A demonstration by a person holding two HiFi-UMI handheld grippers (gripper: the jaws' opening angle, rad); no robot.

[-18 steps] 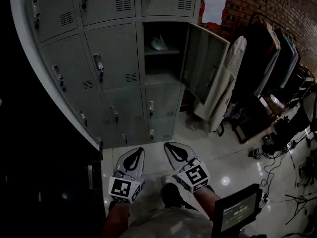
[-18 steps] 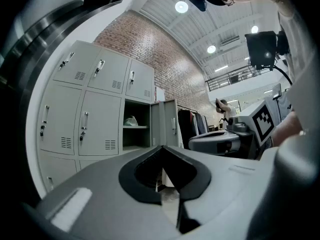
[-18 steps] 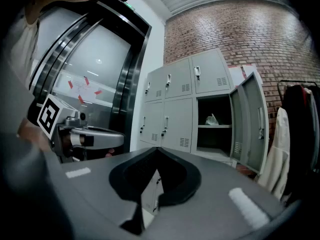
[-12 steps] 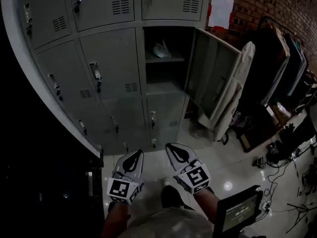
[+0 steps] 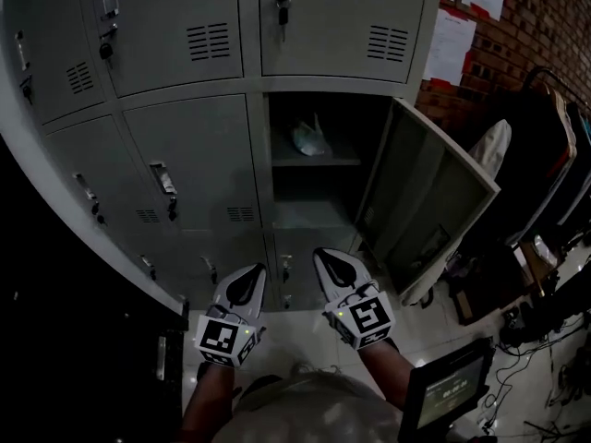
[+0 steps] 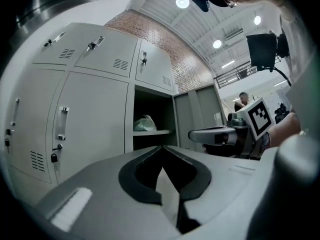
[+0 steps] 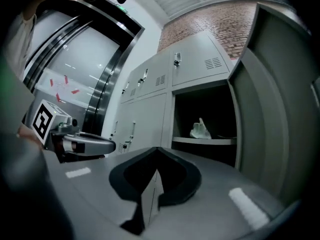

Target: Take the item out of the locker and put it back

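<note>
Bag (image 5: 309,138) lies on the locker (image 5: 314,162) shelf, well beyond the clenched, empty left tool (image 5: 251,271) and right tool (image 5: 325,255).

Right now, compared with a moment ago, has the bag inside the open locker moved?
No. The bag lies on the same shelf, left of its middle, as before.

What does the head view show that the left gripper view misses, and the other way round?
Only the head view shows the marker cube on the left tool, the hanging clothes at the right, and the shiny floor. Only the left gripper view shows the ceiling lights and, close up, the left tool's jaws shut with nothing between them. Both show the open locker door, the pale bag on the locker shelf and the right tool.
</note>
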